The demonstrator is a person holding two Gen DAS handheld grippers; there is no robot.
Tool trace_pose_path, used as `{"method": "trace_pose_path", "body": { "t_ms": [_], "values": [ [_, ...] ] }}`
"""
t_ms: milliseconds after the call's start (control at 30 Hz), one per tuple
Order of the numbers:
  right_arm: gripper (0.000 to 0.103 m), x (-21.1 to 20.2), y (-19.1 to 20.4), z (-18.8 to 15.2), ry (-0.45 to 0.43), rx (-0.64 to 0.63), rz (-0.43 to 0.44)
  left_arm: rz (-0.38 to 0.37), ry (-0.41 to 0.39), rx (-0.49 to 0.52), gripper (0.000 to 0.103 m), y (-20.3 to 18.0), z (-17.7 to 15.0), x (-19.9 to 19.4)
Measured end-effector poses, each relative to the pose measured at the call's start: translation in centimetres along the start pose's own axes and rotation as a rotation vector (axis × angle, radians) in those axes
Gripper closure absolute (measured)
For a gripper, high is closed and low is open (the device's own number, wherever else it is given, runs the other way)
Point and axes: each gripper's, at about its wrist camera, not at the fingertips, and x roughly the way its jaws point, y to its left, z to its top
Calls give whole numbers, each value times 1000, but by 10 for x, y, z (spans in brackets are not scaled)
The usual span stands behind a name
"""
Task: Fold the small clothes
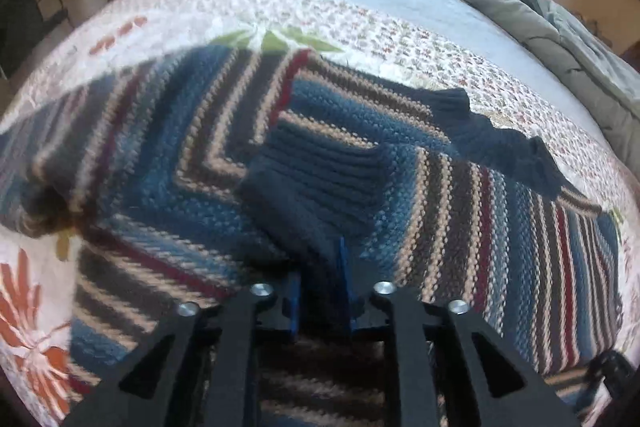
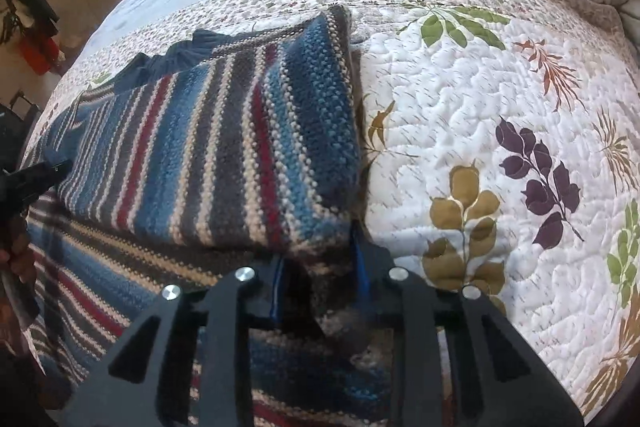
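The striped knitted sweater [image 1: 400,155] lies on the bed's leaf-print quilt [image 2: 500,99], the left claw [image 1: 320,291] pinching its ribbed cuff at six o'clock and the right claw [image 2: 320,275] narrowly astride its folded edge, apparently to square the fold.

Blue-striped knit sweater [image 2: 208,131], leaf-print white quilt [image 2: 500,107]

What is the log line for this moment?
sweater on bed, partly folded; left gripper: cuff between jaws; right gripper: sweater edge between jaws

Sweater [image 1: 168,163] left part blurred.
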Motion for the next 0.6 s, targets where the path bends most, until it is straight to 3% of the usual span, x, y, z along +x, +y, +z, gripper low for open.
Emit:
{"method": "trace_pose_path", "body": {
  "t_ms": [33,100,200,367,467,600],
  "values": [
    [70,-1,1,0,3,-6,-1,-2,-3,-11,56,3,0,-5],
    [68,-10,1,-5,0,-23,-5,-21,-36,-24,48,15,0,-21],
    [64,-26,5,-14,-16,-38,-7,10,-64,9,32,30,-4,-46],
    [64,-49,33,-35,2,-67,39,74,41,33,32,51,-30,-60],
    [60,-53,62,-52,48,-108,95,42,107,64,32,55,-56,-65],
    [60,-50,95,-82,117,-169,144,27,106,143,28,52,-92,-71]
  ]
}}
